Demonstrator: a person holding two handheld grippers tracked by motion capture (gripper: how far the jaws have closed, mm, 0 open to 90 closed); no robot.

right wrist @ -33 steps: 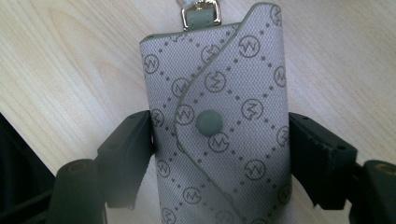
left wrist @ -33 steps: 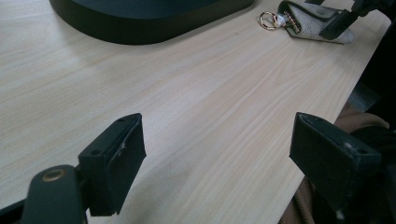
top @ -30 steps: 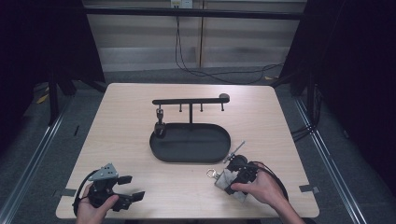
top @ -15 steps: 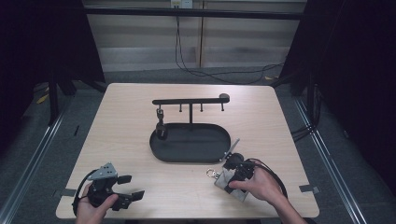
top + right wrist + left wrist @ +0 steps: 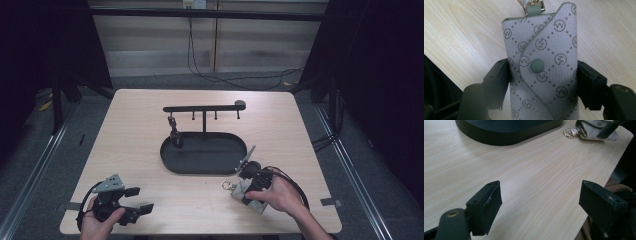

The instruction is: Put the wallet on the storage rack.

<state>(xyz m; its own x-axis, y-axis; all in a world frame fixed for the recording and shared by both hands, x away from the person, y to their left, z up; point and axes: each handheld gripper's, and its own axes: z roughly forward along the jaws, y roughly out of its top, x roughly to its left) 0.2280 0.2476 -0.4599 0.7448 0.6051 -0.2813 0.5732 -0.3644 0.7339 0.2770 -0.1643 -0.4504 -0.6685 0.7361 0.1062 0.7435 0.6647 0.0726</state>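
- Grey patterned key pouch (image 5: 541,72) flat on the wooden table (image 5: 130,130), just off the near right end of the black oval tray (image 5: 204,152), gold ring (image 5: 568,133) pointing along the tray's near rim.
- Right gripper (image 5: 243,187) over the pouch, one jaw pressed against each long side, clamped on it; round green snap (image 5: 537,65) facing up between them.
- Left gripper (image 5: 139,201) well to the near left of the tray, close to the table's near edge, jaws spread wide with bare wood between.
- Black rack (image 5: 204,109) upright at the tray's far side, a small dark item (image 5: 175,135) hanging from its left peg.
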